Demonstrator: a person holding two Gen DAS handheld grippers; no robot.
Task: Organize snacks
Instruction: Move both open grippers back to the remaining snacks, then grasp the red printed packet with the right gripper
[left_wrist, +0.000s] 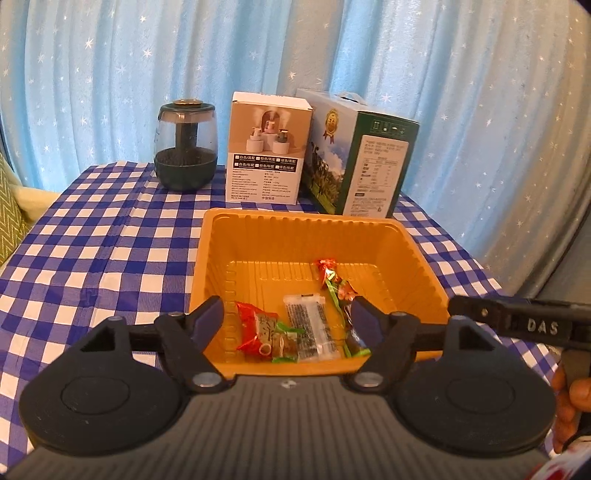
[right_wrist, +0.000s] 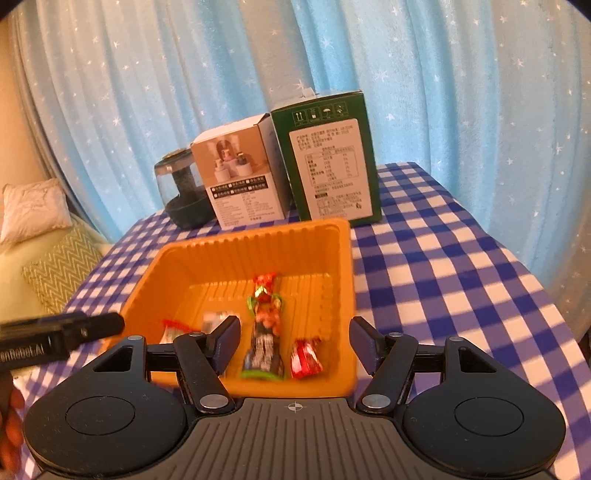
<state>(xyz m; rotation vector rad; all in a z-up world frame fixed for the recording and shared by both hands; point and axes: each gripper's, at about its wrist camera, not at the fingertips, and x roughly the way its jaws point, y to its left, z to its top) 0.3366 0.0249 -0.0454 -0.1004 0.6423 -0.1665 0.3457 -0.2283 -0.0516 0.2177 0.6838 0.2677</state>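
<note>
An orange plastic tray sits on the checked cloth. In it lie a red packet, a small green packet, a clear white-ended packet and a long red-and-green wrapped candy. My left gripper hovers over the tray's near end, open, with the packets below its fingers and none pressed. In the right wrist view the tray also holds a red candy beside the long candy. My right gripper is open above the near right corner and holds nothing.
Behind the tray stand a dark glass jar, a white carton and a green carton. A blue starred curtain hangs behind the table. Cushions lie off the table's left edge. The blue checked cloth covers the table.
</note>
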